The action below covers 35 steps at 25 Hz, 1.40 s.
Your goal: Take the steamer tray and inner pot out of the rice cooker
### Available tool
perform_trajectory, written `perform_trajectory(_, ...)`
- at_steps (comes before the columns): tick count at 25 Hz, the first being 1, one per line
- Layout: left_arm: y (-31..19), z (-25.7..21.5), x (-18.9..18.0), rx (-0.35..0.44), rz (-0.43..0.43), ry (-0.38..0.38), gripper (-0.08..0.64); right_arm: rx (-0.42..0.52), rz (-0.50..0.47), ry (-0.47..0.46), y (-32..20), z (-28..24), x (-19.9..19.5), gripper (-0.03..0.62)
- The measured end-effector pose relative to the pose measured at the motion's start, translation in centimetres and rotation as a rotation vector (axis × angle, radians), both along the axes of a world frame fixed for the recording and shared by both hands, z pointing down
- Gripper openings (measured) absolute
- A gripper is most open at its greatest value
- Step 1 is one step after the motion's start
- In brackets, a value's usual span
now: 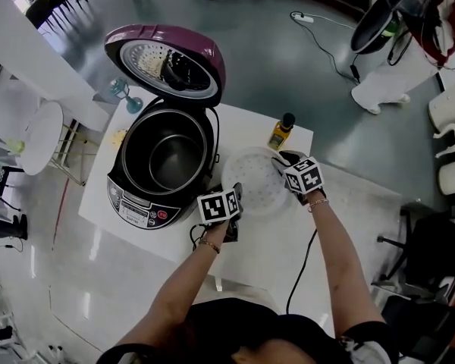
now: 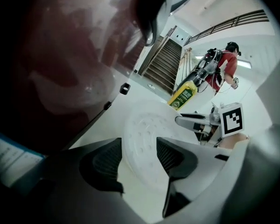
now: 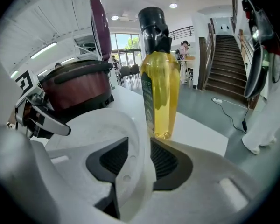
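Head view, centre: steamer tray (image 1: 252, 182) rests on the counter (image 1: 250, 243) beside the rice cooker (image 1: 130, 196), left claw (image 1: 236, 193) and right claw (image 1: 281, 160) parted, straddling its rim.

Left gripper view blurs the rice cooker (image 2: 65, 69).

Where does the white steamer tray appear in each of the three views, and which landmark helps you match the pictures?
Head view: the steamer tray lies just right of centre, on the white table.
Left gripper view: the tray is in the lower middle, its rim between the jaws.
Right gripper view: the tray is at lower left, its rim between the jaws.
Shared landmark: the yellow bottle beside the tray, visible in all three views.
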<state>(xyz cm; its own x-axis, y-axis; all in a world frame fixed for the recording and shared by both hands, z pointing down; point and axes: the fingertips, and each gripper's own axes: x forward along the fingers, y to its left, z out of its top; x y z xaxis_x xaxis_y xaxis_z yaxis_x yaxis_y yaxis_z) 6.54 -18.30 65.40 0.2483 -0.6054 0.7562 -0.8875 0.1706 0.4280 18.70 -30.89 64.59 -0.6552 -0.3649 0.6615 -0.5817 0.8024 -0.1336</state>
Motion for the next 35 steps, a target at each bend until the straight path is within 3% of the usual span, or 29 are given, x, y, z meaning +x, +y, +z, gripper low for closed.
perform_trajectory(2,0.4,-0.6,0.1,0.008,0.045,-0.03,0.238,0.008,0.05,-0.055,-0.2,-0.8,0.3,0.179)
perform_trajectory(5,1.9,-2.3,0.5,0.027,0.147,-0.077,0.251,0.031,0.175,-0.185,0.0,-3.3,1.5,0.208)
perform_trajectory(9,5.8,-6.5,2.4,0.059,0.267,0.048,0.272,0.077,0.302,-0.303,2.4,-7.1,3.8,0.21)
perform_trajectory(11,7.6,-9.9,3.3,0.112,0.321,0.114,0.272,0.091,0.344,-0.351,4.0,-8.8,4.5,0.21)
perform_trajectory(13,8.9,-13.7,3.4,0.194,0.339,0.13,0.272,0.108,0.377,-0.39,5.6,-10.5,4.9,0.21)
perform_trajectory(15,9.5,-17.6,2.4,0.301,0.317,0.089,0.272,0.133,0.408,-0.424,6.8,-12.4,4.7,0.21)
perform_trajectory(19,10.0,-23.9,-1.0,0.486,0.311,-0.087,0.272,0.221,0.455,-0.454,8.8,-16.3,2.8,0.21)
perform_trajectory(23,9.9,-28.2,-7.2,0.64,0.221,-0.219,0.276,0.336,0.459,-0.435,10.3,-20.0,-0.3,0.23)
perform_trajectory(30,9.8,-29.1,-19.0,0.631,0.162,-0.369,0.319,0.377,0.461,-0.442,12.7,-23.3,-7.7,0.236)
perform_trajectory(35,9.1,-28.6,-25.8,0.564,0.223,-0.455,0.331,0.382,0.477,-0.392,13.3,-24.3,-12.1,0.249)
